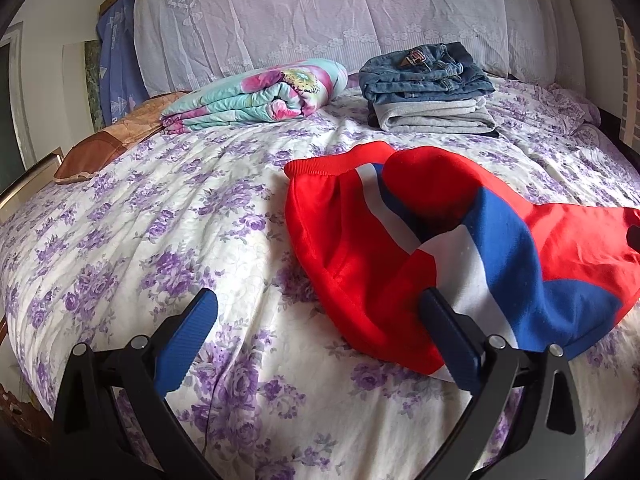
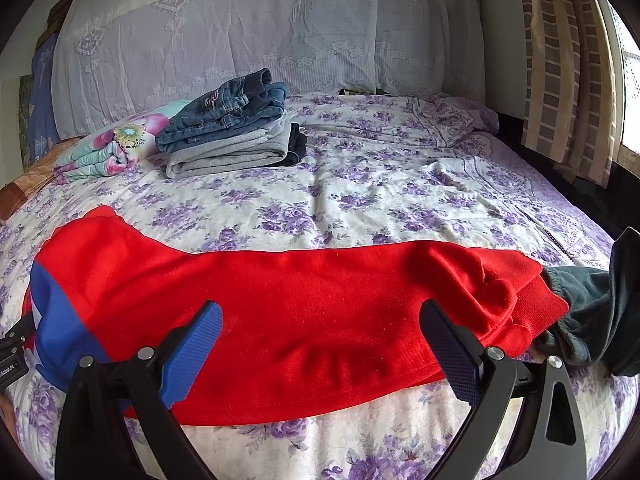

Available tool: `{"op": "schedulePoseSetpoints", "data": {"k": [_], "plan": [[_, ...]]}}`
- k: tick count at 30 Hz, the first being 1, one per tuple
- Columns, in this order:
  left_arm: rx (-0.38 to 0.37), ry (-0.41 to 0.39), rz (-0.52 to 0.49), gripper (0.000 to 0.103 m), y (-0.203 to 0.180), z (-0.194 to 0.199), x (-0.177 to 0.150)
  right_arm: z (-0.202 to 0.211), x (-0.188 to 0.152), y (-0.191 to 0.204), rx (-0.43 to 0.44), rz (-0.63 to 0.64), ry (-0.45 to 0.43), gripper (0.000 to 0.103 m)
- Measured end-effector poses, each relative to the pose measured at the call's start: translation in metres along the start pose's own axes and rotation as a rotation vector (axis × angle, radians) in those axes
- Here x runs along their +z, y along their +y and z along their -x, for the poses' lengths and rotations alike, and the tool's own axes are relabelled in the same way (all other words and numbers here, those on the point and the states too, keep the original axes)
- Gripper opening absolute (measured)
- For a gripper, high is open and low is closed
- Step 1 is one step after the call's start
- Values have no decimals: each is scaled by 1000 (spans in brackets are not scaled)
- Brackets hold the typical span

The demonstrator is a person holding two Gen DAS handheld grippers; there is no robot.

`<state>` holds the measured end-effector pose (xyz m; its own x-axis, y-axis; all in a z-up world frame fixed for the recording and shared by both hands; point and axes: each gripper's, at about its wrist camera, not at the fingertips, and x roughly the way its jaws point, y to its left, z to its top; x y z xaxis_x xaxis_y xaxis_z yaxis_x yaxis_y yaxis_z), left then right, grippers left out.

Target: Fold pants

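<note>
- I am holding my left gripper [image 1: 318, 314] low over the bed [image 1: 160, 220], and its two blue fingers [image 1: 188, 344] are standing wide apart, gripping nothing.
- The red pants [image 1: 344, 248] are lying on the flowered bed cover, mostly to the right of my left gripper; my right finger of this gripper is lying over the near edge of the cloth, while the left finger is standing over bare cover.
- The waistband [image 1: 320, 164] is pointing toward the far side, and the blue and white stripe [image 1: 508, 240] is running across the bunched part of the pants.
- I am keeping my right gripper [image 2: 320, 320] also spread open, with nothing between its fingers [image 2: 192, 352].
- In the right wrist view, the pants [image 2: 300, 312] are stretching from left to right across the bed [image 2: 360, 200], and both fingers are reaching over the red cloth, which fills the gap between them.
- The red cuff [image 2: 536, 304] is lying just to the right of my right finger, touching a dark green garment [image 2: 584, 320].
- Well behind the pants, a stack of folded clothes [image 1: 432, 92] with jeans on top is resting beside a rolled flowered blanket [image 1: 260, 96].
</note>
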<state>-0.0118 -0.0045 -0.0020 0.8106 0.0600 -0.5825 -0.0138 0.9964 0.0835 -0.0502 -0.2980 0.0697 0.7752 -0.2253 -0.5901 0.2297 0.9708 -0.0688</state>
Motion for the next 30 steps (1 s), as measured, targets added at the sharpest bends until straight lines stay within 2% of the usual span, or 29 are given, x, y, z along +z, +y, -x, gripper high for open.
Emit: {"op": "schedulePoseSetpoints", "data": {"k": [30], "plan": [[-1, -1, 1, 98, 0, 0, -1, 1, 0, 0, -8, 12, 1, 100]]}}
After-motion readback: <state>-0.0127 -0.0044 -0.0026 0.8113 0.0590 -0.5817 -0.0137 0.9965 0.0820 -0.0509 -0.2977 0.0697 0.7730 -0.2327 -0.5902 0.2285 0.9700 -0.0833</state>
